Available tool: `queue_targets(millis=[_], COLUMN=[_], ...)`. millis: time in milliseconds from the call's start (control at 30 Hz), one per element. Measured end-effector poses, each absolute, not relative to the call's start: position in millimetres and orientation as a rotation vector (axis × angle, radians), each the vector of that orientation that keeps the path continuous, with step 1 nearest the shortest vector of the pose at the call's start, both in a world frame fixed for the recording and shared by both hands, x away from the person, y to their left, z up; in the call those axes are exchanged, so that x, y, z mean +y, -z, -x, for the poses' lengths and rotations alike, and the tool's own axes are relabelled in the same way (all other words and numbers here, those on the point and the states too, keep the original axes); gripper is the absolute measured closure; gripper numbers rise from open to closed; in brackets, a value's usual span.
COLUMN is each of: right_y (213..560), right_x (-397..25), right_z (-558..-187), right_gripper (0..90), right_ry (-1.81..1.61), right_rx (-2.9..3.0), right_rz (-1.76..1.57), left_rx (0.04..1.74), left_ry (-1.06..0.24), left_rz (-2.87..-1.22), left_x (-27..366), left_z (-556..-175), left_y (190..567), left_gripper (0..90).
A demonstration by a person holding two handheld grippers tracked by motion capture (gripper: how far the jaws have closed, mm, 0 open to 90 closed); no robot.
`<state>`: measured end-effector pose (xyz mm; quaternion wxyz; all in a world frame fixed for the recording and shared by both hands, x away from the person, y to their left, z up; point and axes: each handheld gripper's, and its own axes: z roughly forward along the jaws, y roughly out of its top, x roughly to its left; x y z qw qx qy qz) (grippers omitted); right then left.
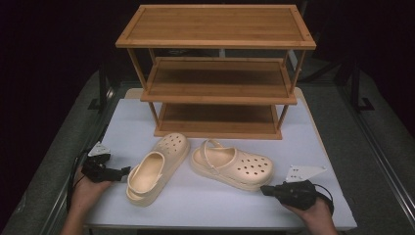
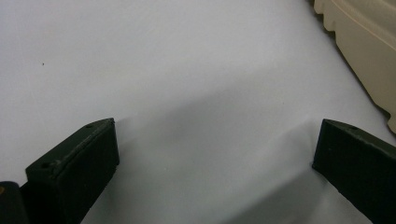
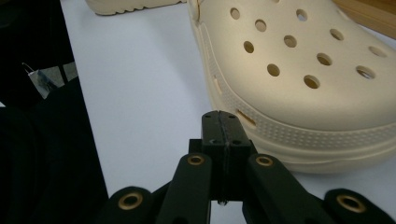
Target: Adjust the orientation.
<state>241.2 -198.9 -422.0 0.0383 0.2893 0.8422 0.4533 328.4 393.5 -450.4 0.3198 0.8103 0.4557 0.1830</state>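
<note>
Surroundings: dark room; a white table top [image 1: 210, 196] carries a three-tier wooden shoe rack [image 1: 218, 73] at its far side.

Rack condition: all three shelves bare as far as the high view shows.

Left clog [image 1: 156, 166]: cream, lying flat on the white surface in front of the rack, toe pointing toward the rack, heel toward the person. Its ridged sole edge also shows at the upper right of the left gripper view [image 2: 369, 51].

Right clog [image 1: 232, 164]: cream, perforated upper, heel strap raised; lying flat beside the first, toe pointing to the person's right. The two are near each other but apart.

Left gripper [image 1: 122, 171]: low over the table just beside the left clog's heel; jaws spread wide, nothing between them.

Right gripper [image 1: 265, 189]: low at the right clog's toe, tip at or just short of the sole rim [image 3: 280, 135]; jaws pressed together, clamping nothing.

Progress: judged as the very start of shelving the pair. Neither clog is gripped or lifted.

Remaining: grasp each clog, raise it, set it on a shelf.

Handling note: the clogs look light, of soft foam; the rim or strap probably offers the best hold.
</note>
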Motion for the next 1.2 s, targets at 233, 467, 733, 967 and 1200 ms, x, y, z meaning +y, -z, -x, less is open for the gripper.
queue_targets(millis=[233,467,733,967,1200], right_y=[431.1,438.2,438.8,439.9,439.5], right_x=[-193.6,-194.0,-195.8,-201.2,-202.5], right_z=[-250.4,-258.7,-262.9,-273.9,-288.8], right_gripper=[90.0,90.0,90.0,90.0,90.0], right_ry=[-1.32,-1.289,-1.269,-1.281,-1.239], right_rx=[2.607,2.61,2.589,2.567,2.542], right_rz=[-0.909,-0.942,-0.957,-0.995,-1.015], left_rx=[1.198,1.198,1.199,1.199,1.199], left_ry=[-0.48,-0.48,-0.479,-0.479,-0.479], left_rz=[-2.131,-2.131,-2.13,-2.13,-2.13], left_x=[393.5,393.6,393.6,393.7,393.7], left_z=[-328.5,-328.6,-328.6,-328.6,-328.6], left_y=[450.4,450.4,450.4,450.4,450.4], left_gripper=[0.0,0.0,0.0,0.0,0.0])
